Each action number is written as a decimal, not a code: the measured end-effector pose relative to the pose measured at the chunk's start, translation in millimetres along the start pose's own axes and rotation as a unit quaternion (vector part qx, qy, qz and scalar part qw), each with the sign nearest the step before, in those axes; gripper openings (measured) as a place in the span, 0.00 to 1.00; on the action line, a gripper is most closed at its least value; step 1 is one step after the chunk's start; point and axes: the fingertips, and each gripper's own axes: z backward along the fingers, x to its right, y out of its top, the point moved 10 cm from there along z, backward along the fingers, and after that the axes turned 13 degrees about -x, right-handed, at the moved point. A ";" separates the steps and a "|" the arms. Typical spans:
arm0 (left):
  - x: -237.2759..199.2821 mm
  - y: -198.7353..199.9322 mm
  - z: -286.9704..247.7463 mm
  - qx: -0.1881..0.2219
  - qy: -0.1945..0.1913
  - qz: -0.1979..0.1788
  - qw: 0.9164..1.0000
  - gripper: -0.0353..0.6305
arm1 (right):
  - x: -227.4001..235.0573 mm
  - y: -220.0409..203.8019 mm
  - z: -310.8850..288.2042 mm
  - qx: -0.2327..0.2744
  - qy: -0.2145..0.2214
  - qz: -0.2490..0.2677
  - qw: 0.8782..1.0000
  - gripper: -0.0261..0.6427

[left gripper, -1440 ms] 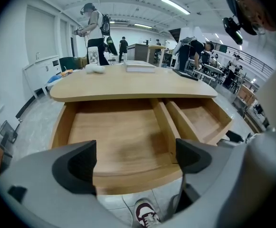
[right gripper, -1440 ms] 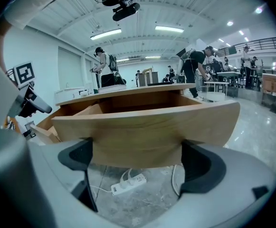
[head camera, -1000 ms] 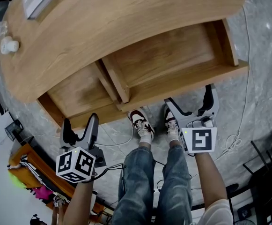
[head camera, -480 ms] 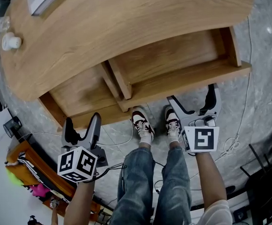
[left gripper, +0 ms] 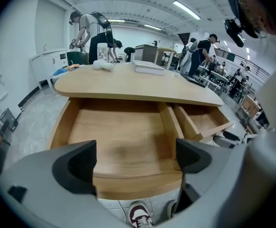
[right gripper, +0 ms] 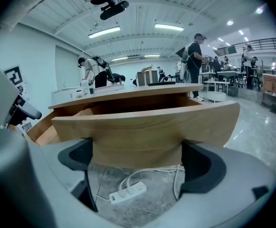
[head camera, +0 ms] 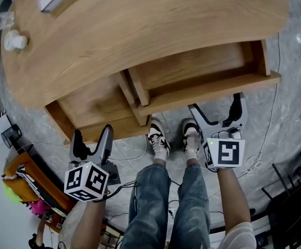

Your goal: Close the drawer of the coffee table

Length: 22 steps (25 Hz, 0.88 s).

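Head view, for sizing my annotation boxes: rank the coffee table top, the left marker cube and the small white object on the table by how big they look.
1. Coffee table top, by far.
2. Left marker cube; nearness to the camera inflates it.
3. Small white object, smallest.

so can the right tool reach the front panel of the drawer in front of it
Probably yes: the right tool, jaws apart, faces the drawer front squarely, with nothing between; the power strip lies below on the floor.
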 end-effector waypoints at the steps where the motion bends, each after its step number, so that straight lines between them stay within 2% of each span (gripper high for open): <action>1: -1.0 -0.9 0.1 0.000 0.000 0.001 1.000 0.84 | -0.1 0.6 -1.2 0.000 0.000 0.000 1.000 0.92; 6: -4.1 -10.0 3.1 0.001 0.000 0.011 1.000 0.84 | -0.6 -0.8 -1.7 0.001 -0.003 -0.003 1.000 0.92; 22: -20.0 7.4 -4.6 -0.001 -0.002 0.060 0.998 0.84 | 5.8 40.6 -48.6 -0.005 -0.001 -0.010 1.000 0.92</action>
